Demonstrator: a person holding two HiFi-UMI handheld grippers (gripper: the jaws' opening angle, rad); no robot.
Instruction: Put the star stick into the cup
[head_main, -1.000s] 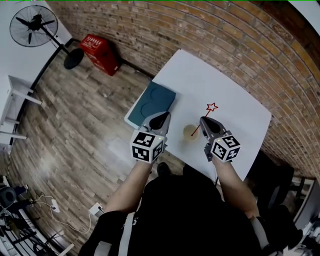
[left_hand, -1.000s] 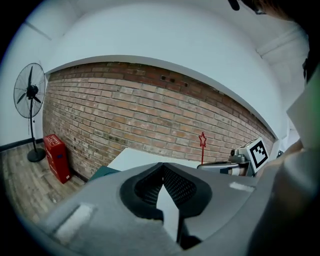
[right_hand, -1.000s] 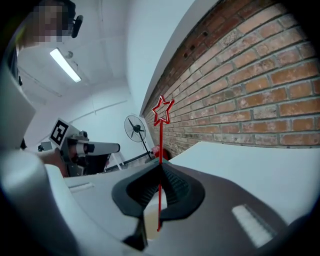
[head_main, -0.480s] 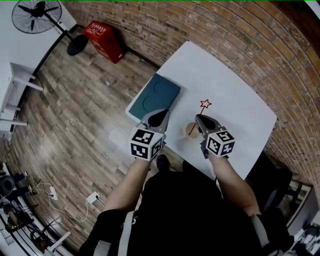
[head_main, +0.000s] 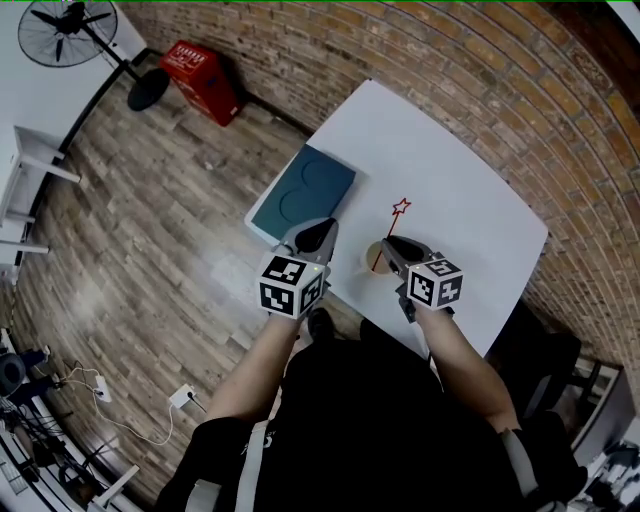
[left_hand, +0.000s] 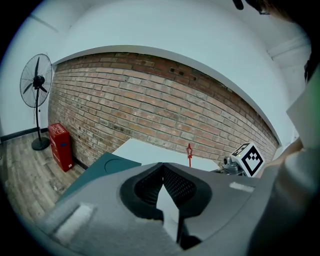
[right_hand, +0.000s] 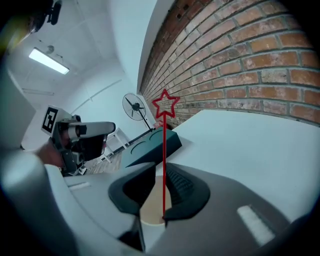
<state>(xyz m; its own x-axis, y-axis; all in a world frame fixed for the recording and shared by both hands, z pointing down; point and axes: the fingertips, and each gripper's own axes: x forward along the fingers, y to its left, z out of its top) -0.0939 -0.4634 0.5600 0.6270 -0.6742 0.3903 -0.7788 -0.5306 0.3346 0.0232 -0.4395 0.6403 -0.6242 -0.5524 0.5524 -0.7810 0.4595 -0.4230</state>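
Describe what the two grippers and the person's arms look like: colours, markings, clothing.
The left gripper and right gripper match: smooth grey moulded bodies, black ribbed pads lining the jaws, and a white cube with black square markers on each. No cables show on them. The person wears a black top; no sleeves cover the forearms.

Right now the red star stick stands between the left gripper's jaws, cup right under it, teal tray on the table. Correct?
Wrong gripper. The left gripper has its jaws together with nothing between them. The right gripper view shows the red star stick standing between the jaws of the right gripper, cup right under it, teal tray on the table.
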